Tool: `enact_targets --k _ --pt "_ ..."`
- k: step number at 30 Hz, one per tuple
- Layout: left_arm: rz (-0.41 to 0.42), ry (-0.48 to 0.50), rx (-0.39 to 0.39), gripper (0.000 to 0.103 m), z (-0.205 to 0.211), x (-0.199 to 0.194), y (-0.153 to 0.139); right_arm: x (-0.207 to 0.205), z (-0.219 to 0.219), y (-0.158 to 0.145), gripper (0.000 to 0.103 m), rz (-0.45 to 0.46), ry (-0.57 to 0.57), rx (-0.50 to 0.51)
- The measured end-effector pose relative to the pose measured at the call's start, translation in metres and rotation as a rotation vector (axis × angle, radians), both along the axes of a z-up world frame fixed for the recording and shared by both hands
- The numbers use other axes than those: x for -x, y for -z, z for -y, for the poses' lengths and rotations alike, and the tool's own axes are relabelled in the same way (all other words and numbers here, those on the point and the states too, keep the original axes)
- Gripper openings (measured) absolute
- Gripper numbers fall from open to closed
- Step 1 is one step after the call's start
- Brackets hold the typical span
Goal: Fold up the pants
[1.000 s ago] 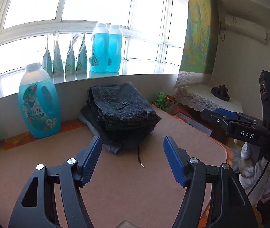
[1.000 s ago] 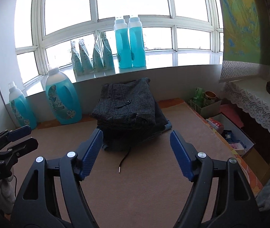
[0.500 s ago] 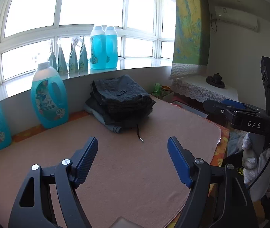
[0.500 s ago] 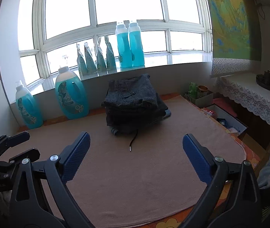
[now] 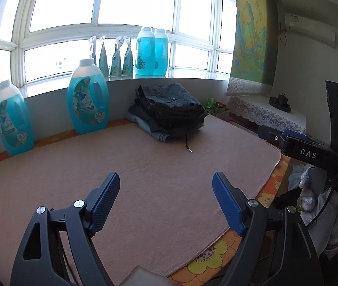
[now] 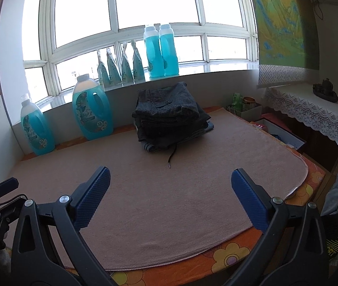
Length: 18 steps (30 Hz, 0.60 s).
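Looking ahead, I saw the folded pants (image 5: pixel 171 109) stacked at the mat's (image 5: pixel 145 190) far edge, well beyond both grippers; left gripper (image 5: pixel 165 201) and right gripper (image 6: pixel 170 196) had just been opening, both spread and empty, neither clearly nearer.

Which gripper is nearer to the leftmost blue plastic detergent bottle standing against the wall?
Left. The left gripper hovers over the tan fabric mat on the side of the blue plastic detergent bottle; the right gripper is further across, away from it.
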<state>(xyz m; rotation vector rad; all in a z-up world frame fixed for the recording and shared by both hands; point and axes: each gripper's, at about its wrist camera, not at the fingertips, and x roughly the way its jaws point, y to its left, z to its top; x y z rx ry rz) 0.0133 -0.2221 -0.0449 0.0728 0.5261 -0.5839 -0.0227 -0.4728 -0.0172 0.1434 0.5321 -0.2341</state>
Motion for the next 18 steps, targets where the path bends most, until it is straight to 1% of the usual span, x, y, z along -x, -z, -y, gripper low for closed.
enact_targets --k 4,8,11,14,18 --pt "-0.017 -0.051 -0.016 0.08 -0.011 0.006 0.011 0.002 -0.004 0.008 0.103 -0.021 0.006 -0.001" --pt "-0.026 -0.086 -0.029 0.08 -0.023 0.009 0.016 0.004 -0.007 0.014 0.103 -0.028 0.027 0.032" --pt "-0.036 -0.126 -0.013 0.08 -0.032 0.006 0.014 0.002 -0.009 0.016 0.103 -0.036 0.018 0.021" --pt "-0.023 -0.157 -0.018 0.081 -0.037 0.005 0.011 0.0 -0.013 0.015 0.103 -0.033 0.019 0.037" --pt "-0.022 -0.169 -0.008 0.081 -0.042 0.003 0.01 -0.002 -0.016 0.013 0.103 -0.027 0.012 0.041"
